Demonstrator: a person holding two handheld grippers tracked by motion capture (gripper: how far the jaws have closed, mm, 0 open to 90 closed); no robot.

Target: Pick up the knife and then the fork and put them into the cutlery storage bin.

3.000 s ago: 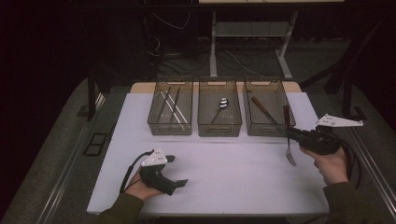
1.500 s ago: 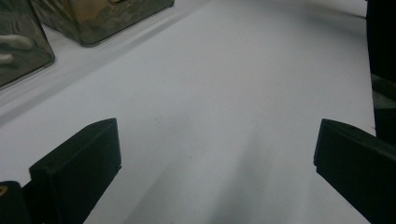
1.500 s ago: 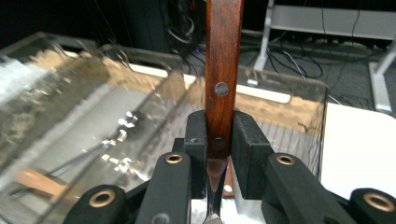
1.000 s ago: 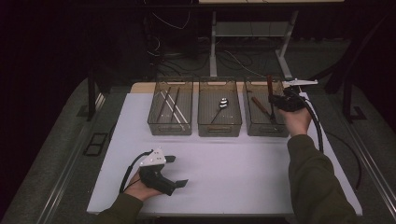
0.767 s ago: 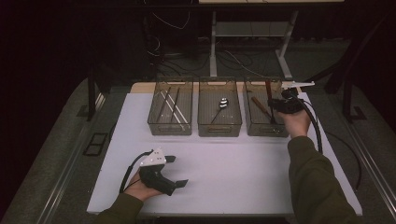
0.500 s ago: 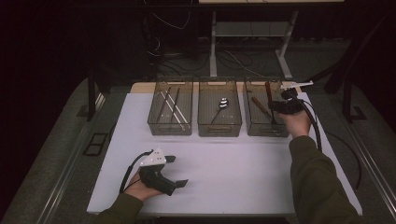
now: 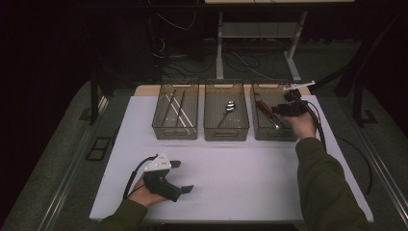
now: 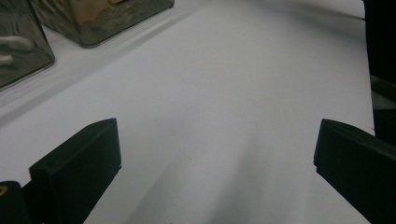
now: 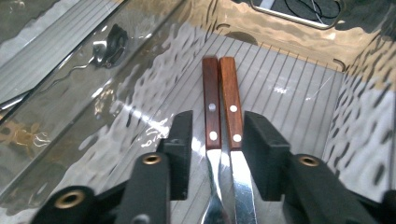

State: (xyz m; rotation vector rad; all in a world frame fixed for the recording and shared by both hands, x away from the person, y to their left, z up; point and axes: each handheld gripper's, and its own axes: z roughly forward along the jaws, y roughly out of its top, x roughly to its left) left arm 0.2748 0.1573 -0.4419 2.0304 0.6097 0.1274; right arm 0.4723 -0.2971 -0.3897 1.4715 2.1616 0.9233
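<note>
Wood-handled fork (image 9: 212,140), lying in the rightmost clear bin (image 7: 260,132) just beside another wood-handled utensil (image 9: 232,135). Right gripper (image 9: 212,161) down in the bin, jaws just been opening, both handles between them, pads not squeezing. Best to lift straight up, no snagging either handle. Left gripper (image 7: 174,176) parked on the white table (image 7: 240,178), jaws wide apart, nothing held.

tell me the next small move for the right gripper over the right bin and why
Probably lift the right gripper straight up out of the clear plastic right bin. Its fingers have just been opening and stand apart from the two wooden-handled utensils, which lie side by side on the bin floor, so the drop looks finished.
</note>
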